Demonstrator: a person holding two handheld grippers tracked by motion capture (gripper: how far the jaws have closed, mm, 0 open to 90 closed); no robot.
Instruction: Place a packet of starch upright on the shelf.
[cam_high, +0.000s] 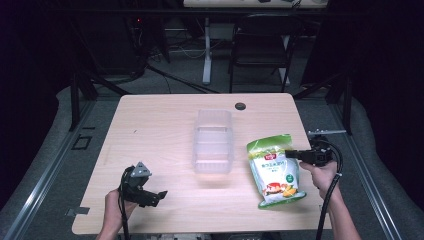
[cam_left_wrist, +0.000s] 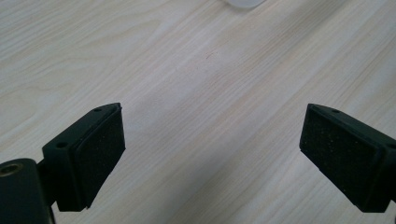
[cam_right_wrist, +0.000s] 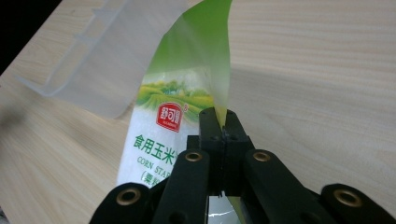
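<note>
Green corn-starch bag (cam_high: 274, 170), one, pinched by right gripper (cam_high: 291, 154); one clear bin (cam_high: 214, 141)

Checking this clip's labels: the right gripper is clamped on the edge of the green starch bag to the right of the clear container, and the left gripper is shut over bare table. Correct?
Not quite. The left gripper is open: the left gripper view shows its jaws standing wide apart over bare table. The rest holds: the right gripper is clamped on the edge of the green starch bag, right of the clear container.

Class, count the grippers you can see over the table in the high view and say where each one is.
2. The left gripper is near the table's front left corner, fingers apart. The right gripper is at the right edge, shut on the corn starch bag.
</note>
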